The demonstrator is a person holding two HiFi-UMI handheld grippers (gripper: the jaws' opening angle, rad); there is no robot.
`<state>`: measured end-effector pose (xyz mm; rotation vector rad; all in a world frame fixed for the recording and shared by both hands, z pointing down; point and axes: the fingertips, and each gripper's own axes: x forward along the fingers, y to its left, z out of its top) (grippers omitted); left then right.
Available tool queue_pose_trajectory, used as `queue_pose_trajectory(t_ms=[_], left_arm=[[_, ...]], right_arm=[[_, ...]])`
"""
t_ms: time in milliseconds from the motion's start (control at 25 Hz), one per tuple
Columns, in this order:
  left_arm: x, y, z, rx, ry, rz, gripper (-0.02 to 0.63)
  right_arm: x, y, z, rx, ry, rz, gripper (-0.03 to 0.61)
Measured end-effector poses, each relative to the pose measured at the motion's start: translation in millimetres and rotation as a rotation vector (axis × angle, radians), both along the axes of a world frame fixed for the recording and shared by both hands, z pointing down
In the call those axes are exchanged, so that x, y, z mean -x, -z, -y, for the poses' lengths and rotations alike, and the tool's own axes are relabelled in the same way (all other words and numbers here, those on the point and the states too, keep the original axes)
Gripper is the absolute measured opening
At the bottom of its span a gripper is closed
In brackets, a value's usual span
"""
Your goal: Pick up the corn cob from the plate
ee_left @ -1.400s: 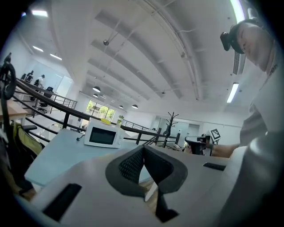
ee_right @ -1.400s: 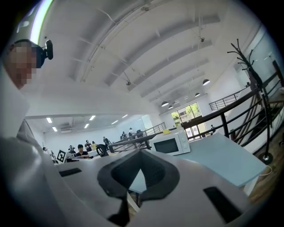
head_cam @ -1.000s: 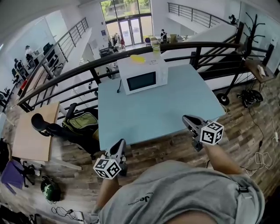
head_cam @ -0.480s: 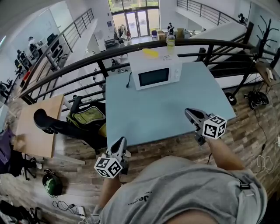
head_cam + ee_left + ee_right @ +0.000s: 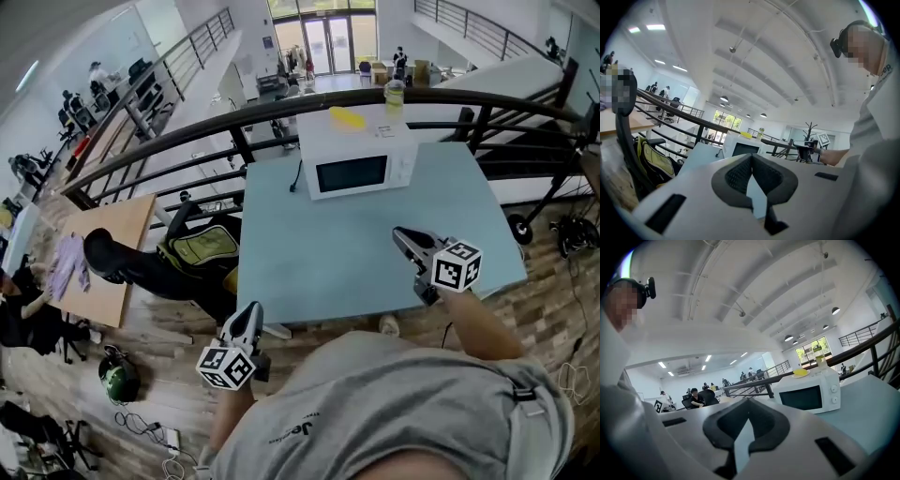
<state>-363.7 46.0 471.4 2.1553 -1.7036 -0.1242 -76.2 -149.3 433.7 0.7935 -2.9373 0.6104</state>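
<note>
A yellow corn cob [image 5: 347, 117] lies on a plate on top of a white microwave [image 5: 356, 161] at the far side of the light blue table [image 5: 319, 253]. The cob also shows small and far off in the left gripper view [image 5: 746, 135] and in the right gripper view [image 5: 800, 372]. My right gripper [image 5: 404, 238] hovers over the table's near right part, well short of the microwave [image 5: 808, 392], its jaws shut and empty. My left gripper [image 5: 251, 315] hangs off the table's near left corner, its jaws together with nothing between them.
A bottle [image 5: 395, 92] stands at the back on the microwave. A black chair with a yellow-green backpack [image 5: 192, 255] stands left of the table. A dark railing [image 5: 281, 108] runs behind it. A wooden desk [image 5: 108, 253] is at the left, over wood flooring.
Both grippers have moved level toward the table. The right one now reaches over its near edge. The microwave and the cob sit nearer and more central in the head view.
</note>
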Motion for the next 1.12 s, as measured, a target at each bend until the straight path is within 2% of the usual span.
queue_pose_trajectory(t_ms=[160, 320, 480, 680, 880, 1120], left_arm=[[-8, 2, 40, 0.007, 0.064, 0.033, 0.018], [-33, 1, 105, 0.015, 0.119, 0.014, 0.018], [-74, 12, 184, 0.022, 0.108, 0.039, 0.018], [-105, 28, 279, 0.033, 0.074, 0.105, 0.018], [-116, 41, 350, 0.029, 0.041, 0.148, 0.018], [-96, 51, 414, -0.013, 0.0, 0.158, 0.018]], right_arm=[[-5, -3, 59, -0.005, 0.048, 0.041, 0.014], [-20, -16, 133, 0.006, 0.083, 0.058, 0.014], [-49, -15, 209, -0.021, 0.102, 0.033, 0.015], [-67, -8, 293, -0.044, 0.101, 0.049, 0.015], [-55, -6, 354, -0.062, 0.093, 0.012, 0.018], [-9, 4, 393, -0.118, 0.122, -0.087, 0.106]])
